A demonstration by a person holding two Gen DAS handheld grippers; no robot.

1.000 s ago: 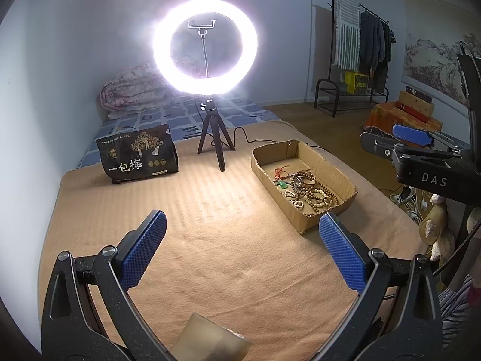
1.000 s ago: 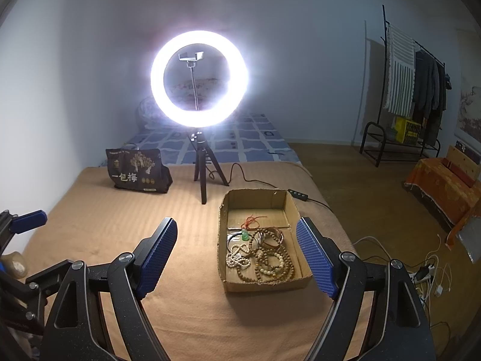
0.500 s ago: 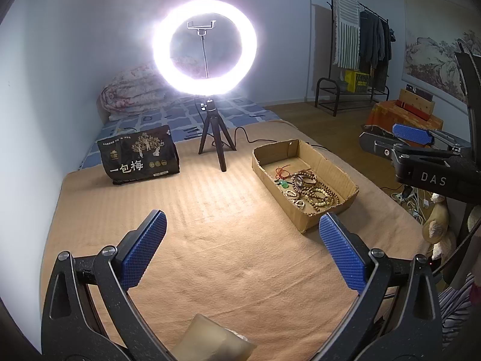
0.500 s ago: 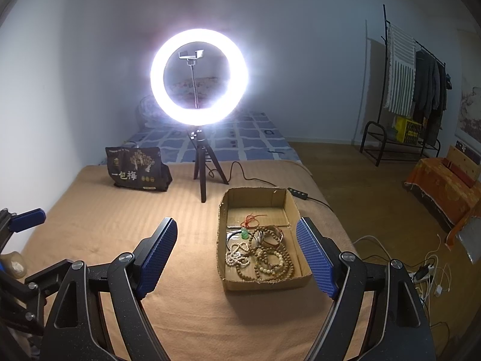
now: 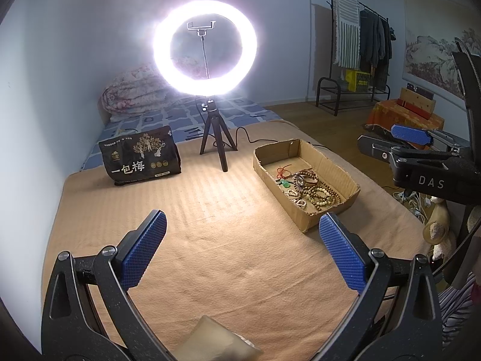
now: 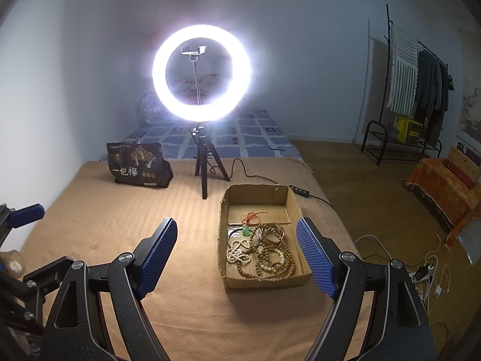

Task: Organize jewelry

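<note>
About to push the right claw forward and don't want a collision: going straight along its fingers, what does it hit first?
Likely the tan blanket just left of the cardboard box. The right claw is open and empty, tilted downward; the box sits toward its right finger. Depth is uncertain.

The black bag [image 5: 140,159] reads "一包梅"; the right gripper [image 5: 421,162] body reads "DAS".

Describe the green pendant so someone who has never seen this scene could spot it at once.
Find the lit ring light on its tripod; just right of the tripod's feet an open cardboard box sits on the tan blanket. The green pendant lies in the box's middle, on a red cord, at the far edge of the bead pile. It is the only green piece among brown and cream beads.
</note>
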